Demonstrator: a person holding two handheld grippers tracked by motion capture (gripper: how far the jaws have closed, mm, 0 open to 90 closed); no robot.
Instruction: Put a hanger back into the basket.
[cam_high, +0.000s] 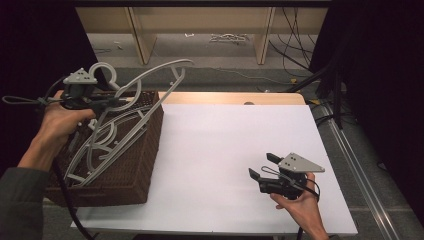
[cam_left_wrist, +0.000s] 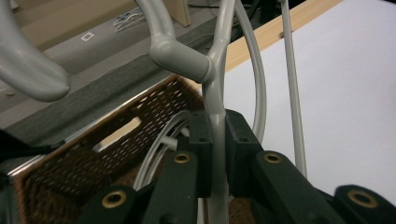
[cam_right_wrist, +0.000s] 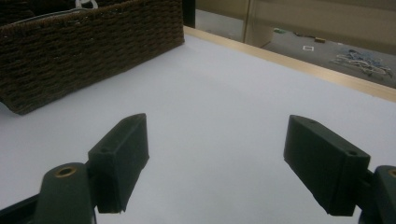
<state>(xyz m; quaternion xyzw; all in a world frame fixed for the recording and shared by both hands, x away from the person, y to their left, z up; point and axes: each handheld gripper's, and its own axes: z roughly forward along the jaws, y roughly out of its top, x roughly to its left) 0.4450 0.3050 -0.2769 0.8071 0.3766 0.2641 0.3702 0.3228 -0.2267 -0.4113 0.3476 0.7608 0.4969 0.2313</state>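
A grey plastic hanger sticks up at a slant out of a brown wicker basket at the table's left. My left gripper is shut on a thin bar of that hanger, with both jaws pressed against it above the basket. More grey hangers lie inside the basket. My right gripper is held low over the white table near its front right, open, with nothing between its jaws. The basket's woven wall is far off to its left.
The white tabletop stretches between the basket and my right gripper. A wooden strip runs along the far edge. Behind it are the floor, wooden shelf legs and loose cables. A dark curtain stands at the right.
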